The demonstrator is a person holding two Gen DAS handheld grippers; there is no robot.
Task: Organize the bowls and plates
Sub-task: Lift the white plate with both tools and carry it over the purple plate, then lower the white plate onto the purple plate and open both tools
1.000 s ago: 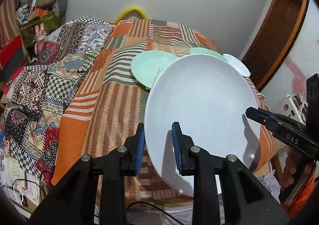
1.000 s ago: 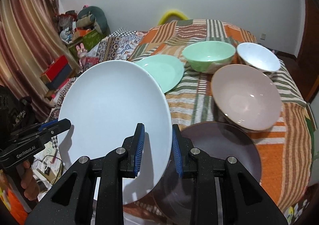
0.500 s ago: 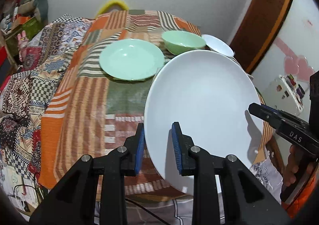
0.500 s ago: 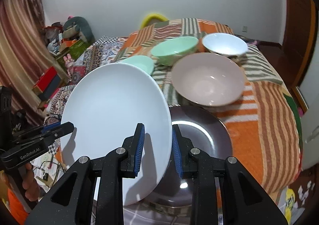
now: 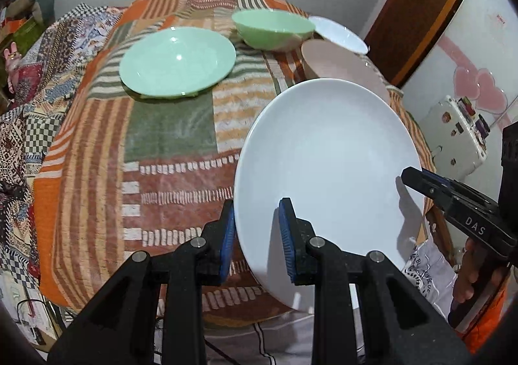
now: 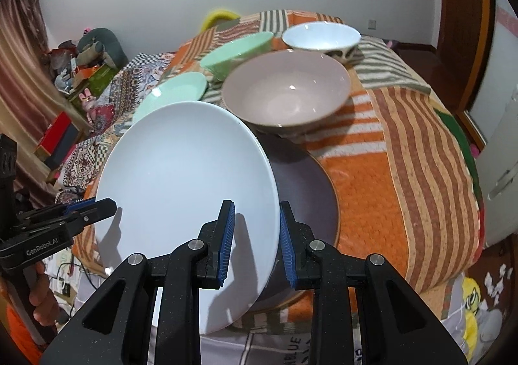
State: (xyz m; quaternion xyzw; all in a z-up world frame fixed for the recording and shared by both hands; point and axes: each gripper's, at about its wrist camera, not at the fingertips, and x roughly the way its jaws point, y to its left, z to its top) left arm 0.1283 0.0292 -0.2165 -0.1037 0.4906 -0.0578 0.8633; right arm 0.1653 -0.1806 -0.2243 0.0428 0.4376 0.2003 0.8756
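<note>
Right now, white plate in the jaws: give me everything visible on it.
The white plate is large, round, plain and glossy, ceramic by the look, with a shallow well and no pattern. It looks clean and empty. It is held tilted in the air over the near edge of the patchwork blanket, partly above a dark plate. The left gripper clamps one rim and the right gripper the opposite rim. Nothing else visibly touches it.

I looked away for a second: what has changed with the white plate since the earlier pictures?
The white plate, held at opposite rims by the left gripper and right gripper, has come forward and down over the dark plate. Both grips are unchanged; the bowls and green plate stayed put.
</note>
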